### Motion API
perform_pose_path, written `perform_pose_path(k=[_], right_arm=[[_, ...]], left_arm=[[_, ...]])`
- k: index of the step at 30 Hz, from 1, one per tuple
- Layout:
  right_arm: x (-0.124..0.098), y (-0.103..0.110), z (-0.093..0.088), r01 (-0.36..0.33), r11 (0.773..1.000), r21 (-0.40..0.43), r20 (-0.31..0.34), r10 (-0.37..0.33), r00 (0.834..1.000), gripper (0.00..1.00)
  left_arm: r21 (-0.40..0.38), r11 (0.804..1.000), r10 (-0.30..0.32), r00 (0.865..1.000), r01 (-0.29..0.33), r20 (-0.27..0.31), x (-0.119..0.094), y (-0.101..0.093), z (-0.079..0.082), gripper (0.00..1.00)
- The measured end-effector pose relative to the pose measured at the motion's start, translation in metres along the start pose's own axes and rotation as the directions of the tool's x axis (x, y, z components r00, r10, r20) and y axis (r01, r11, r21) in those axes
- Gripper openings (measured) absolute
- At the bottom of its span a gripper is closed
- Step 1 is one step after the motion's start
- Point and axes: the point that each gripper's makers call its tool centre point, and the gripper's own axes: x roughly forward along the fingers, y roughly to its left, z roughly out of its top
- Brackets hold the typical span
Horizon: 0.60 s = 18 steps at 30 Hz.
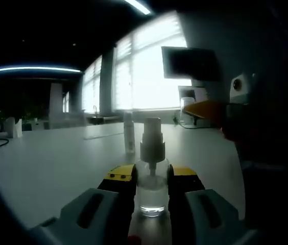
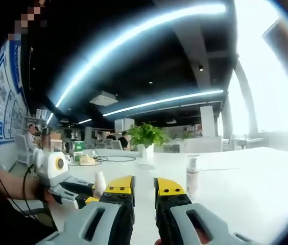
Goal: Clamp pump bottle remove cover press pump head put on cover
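Observation:
A clear pump bottle (image 1: 151, 191) with a grey pump head (image 1: 151, 137) stands on the white table (image 1: 57, 163). My left gripper (image 1: 151, 176) is shut on its body, one yellow-tipped jaw on each side. In the right gripper view the same bottle (image 2: 99, 184) shows small at the lower left, held in the left gripper (image 2: 65, 181) by a person's hand. My right gripper (image 2: 144, 188) hovers over the table with its jaws a narrow gap apart and nothing seen between them. Its dark body and orange tip (image 1: 205, 109) come in from the right of the left gripper view.
A slim white bottle (image 1: 129, 132) stands just behind the clamped one, and it is also right of my right jaws (image 2: 192, 176). A potted plant (image 2: 146, 138), cables and chairs are farther back. A monitor (image 1: 190, 64) and bright windows lie beyond the table.

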Motion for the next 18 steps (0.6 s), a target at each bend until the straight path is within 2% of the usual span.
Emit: perform_pose_path(k=[7, 18], right_arm=[[-0.004, -0.014, -0.001, 0.025, 1.000, 0.004, -0.006, -0.025, 1.000, 0.10], [-0.004, -0.024, -0.022, 0.033, 0.999, 0.007, -0.062, -0.032, 0.998, 0.10]], left_arm=[[-0.012, 1.000, 0.001, 1.000, -0.001, -0.002, 0.000, 0.000, 0.000, 0.15], [-0.014, 1.000, 0.000, 1.000, 0.000, -0.001, 0.001, 0.002, 0.000, 0.15]])
